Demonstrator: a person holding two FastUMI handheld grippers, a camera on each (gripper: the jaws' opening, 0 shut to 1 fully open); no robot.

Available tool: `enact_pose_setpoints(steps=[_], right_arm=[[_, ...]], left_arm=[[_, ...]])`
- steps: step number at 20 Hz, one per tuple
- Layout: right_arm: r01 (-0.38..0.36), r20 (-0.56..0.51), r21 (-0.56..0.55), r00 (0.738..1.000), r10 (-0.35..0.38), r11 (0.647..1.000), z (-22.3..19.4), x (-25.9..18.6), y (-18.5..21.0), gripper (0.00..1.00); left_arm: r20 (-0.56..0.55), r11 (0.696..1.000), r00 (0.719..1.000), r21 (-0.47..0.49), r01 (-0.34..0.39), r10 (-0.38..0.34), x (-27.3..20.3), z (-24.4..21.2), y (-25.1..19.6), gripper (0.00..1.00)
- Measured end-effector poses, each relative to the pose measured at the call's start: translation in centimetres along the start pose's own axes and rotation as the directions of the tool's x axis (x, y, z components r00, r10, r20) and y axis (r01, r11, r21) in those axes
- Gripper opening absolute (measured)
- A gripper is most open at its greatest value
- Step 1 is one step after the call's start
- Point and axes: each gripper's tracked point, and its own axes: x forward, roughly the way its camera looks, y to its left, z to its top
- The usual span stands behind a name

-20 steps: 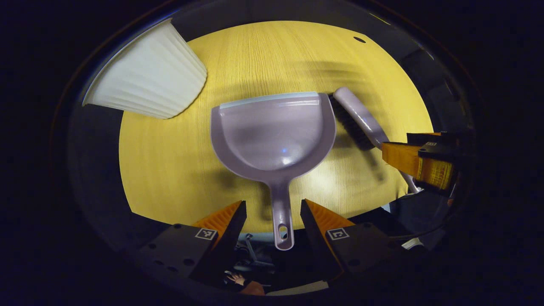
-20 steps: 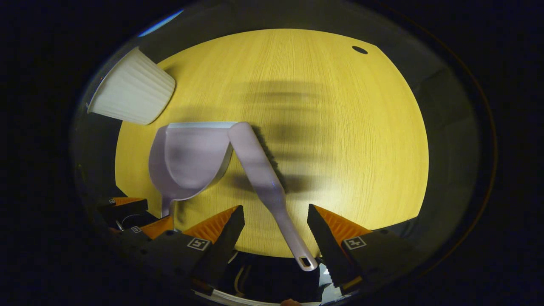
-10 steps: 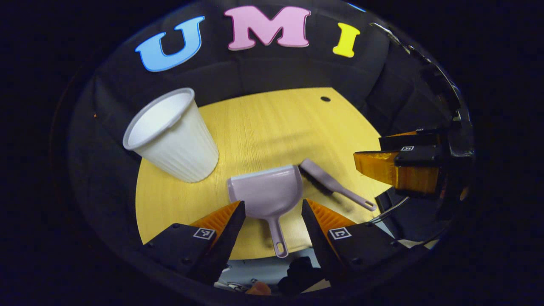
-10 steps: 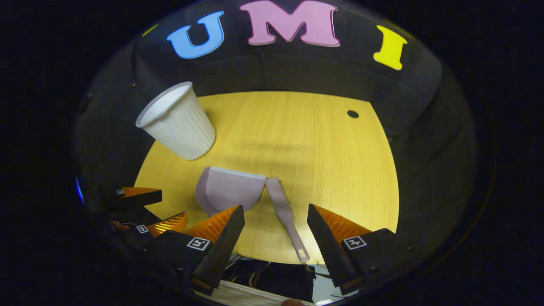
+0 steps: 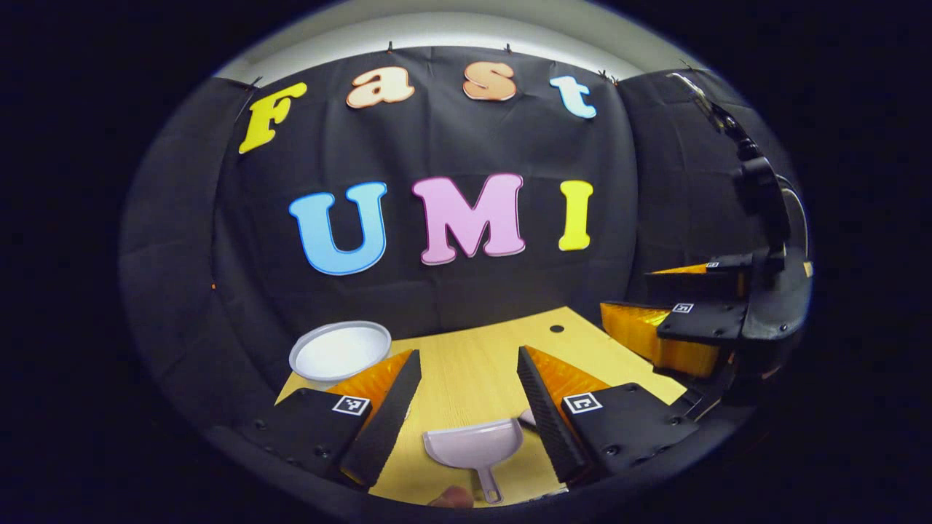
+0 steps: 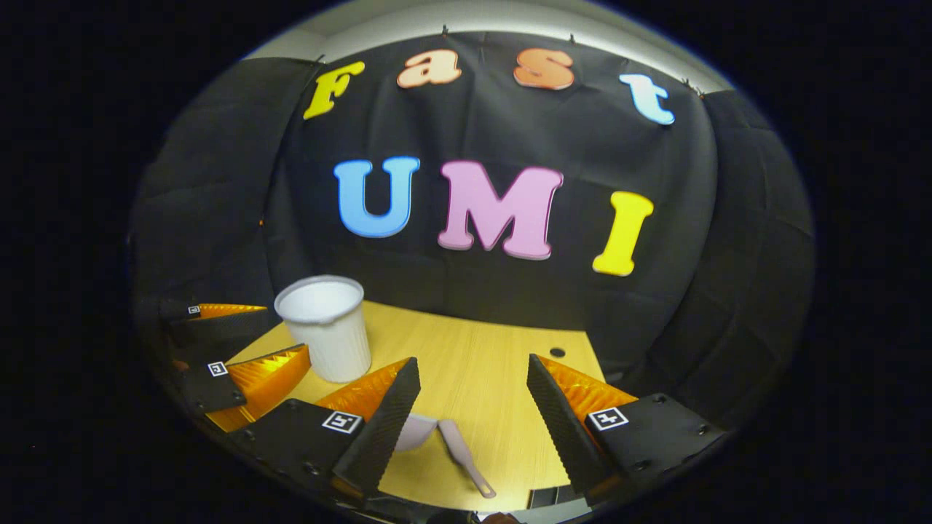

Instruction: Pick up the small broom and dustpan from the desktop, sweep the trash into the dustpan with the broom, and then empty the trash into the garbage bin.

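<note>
Left gripper view: left gripper (image 5: pixel 466 397) spread wide, holding nothing, above the wooden desktop (image 5: pixel 466 364). Dustpan (image 5: pixel 477 445) lies flat below between the fingers; white bin (image 5: pixel 340 353) stands far left. Right gripper view: right gripper (image 6: pixel 472 407) likewise spread, empty; broom (image 6: pixel 461 453) lies just beside the dustpan, bin upright at left.

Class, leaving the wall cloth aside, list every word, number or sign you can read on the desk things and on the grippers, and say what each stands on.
On the dustpan: no text.
On the broom: no text.
On the white bin: no text.
On the left gripper: square black-and-white marker tags, a pattern, no readable word.
On the right gripper: the same kind of tags, no readable word.
</note>
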Motion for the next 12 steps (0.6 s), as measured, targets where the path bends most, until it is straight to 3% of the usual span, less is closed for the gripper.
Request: enact_pose_setpoints(steps=[2,4,6,7,8,10,11,12], right_arm=[[0.031,0.103,0.014,0.994,-0.033,0.999,-0.3,0.0,-0.7,0.97],[0.053,0.211,0.008,0.976,-0.054,0.999,-0.4,0.0,-1.1,0.97],[0.085,0.35,0.007,0.933,-0.082,0.996,0.0,0.0,-2.2,0.92],[0.1,0.414,0.006,0.905,-0.094,0.995,0.6,0.2,-2.6,1.0],[0.106,0.459,0.003,0.883,-0.095,0.994,1.1,0.2,-2.8,0.96],[0.105,0.517,-0.005,0.852,-0.087,0.995,1.5,0.4,-3.0,0.98],[0.096,0.506,-0.008,0.859,-0.079,0.995,1.3,0.7,-2.9,0.98],[0.077,0.464,-0.003,0.883,-0.067,0.997,0.8,0.3,-2.7,0.98]], left_arm=[[0.09,1.0,0.996,-0.017,-0.009,0.011,-0.3,0.2,0.1,0.79],[0.218,0.998,0.975,-0.044,-0.035,0.044,-0.7,1.0,0.3,0.78],[0.289,0.997,0.955,-0.05,-0.062,0.074,-0.7,0.9,0.2,0.77],[0.297,0.994,0.948,-0.057,-0.098,0.111,-0.5,0.7,0.4,0.77],[0.308,0.989,0.941,-0.066,-0.129,0.143,-0.2,0.8,0.5,0.77],[0.3,0.977,0.931,-0.092,-0.19,0.21,-0.7,1.1,0.4,0.77],[0.287,0.967,0.924,-0.111,-0.23,0.253,-1.3,1.3,0.5,0.77],[0.28,0.961,0.92,-0.125,-0.248,0.274,-1.8,1.5,0.3,0.77]])
